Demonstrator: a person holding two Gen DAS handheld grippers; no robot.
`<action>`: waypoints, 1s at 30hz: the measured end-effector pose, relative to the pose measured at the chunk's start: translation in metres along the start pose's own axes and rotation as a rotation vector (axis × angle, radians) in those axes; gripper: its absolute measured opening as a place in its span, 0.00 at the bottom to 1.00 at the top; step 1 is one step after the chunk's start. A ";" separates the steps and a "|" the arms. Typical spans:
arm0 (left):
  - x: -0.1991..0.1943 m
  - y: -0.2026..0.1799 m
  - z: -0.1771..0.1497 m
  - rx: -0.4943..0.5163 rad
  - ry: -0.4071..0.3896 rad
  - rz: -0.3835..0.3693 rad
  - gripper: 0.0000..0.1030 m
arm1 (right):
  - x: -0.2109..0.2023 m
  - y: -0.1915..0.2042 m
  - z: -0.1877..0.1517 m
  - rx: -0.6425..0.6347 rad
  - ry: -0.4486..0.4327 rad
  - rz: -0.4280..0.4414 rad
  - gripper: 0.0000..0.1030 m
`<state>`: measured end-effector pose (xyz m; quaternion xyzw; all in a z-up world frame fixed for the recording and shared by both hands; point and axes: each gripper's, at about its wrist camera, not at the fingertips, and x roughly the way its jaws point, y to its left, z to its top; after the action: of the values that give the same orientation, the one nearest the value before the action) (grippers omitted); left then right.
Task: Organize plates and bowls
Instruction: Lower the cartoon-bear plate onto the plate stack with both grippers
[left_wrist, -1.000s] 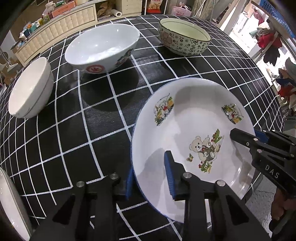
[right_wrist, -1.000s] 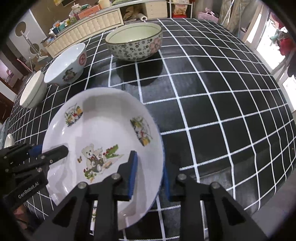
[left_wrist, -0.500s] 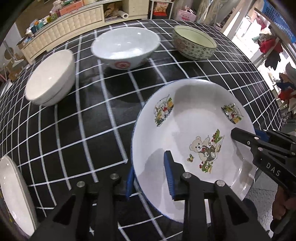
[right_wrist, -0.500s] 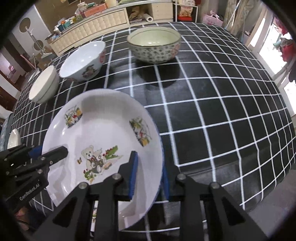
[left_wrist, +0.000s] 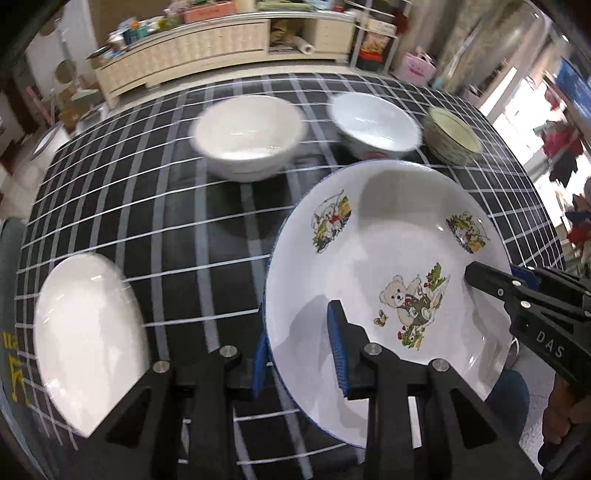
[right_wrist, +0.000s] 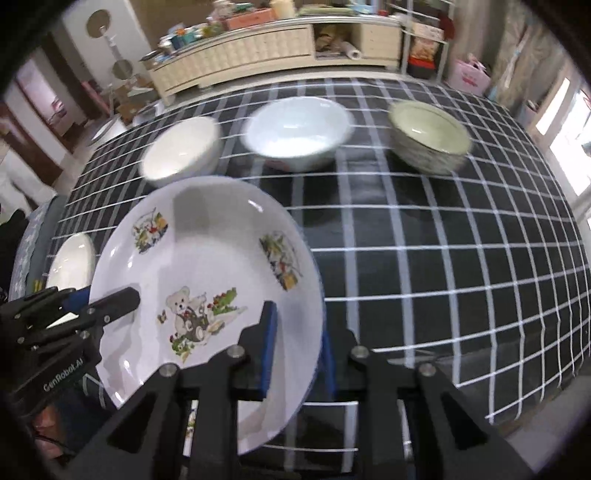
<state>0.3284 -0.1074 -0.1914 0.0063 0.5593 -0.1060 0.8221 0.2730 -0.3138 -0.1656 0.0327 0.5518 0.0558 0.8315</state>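
Above checked tablecloth (left_wrist: 229, 236), bear-print plate (left_wrist: 388, 236) empty, clamped at opposite rims by left gripper (left_wrist: 299, 349) and right gripper (right_wrist: 295, 345). Beyond, three bowls (right_wrist: 299, 133), seemingly empty though blurred; white plate (left_wrist: 88, 332) alongside.

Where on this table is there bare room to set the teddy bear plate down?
Bare checked cloth lies right of the teddy bear plate, in front of the green-lined bowl. A smaller patch lies between the plain white plate and white bowl. The far row of bowls is crowded.
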 end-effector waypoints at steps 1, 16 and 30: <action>-0.005 0.011 -0.003 -0.013 -0.004 0.010 0.27 | 0.001 0.008 0.002 -0.008 0.001 0.006 0.25; -0.048 0.158 -0.050 -0.169 -0.023 0.109 0.26 | 0.030 0.155 0.018 -0.158 0.024 0.122 0.24; -0.036 0.222 -0.070 -0.245 -0.006 0.107 0.26 | 0.062 0.221 0.019 -0.223 0.066 0.135 0.24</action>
<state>0.2913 0.1251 -0.2086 -0.0644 0.5643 0.0070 0.8230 0.3018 -0.0861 -0.1893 -0.0250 0.5657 0.1736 0.8057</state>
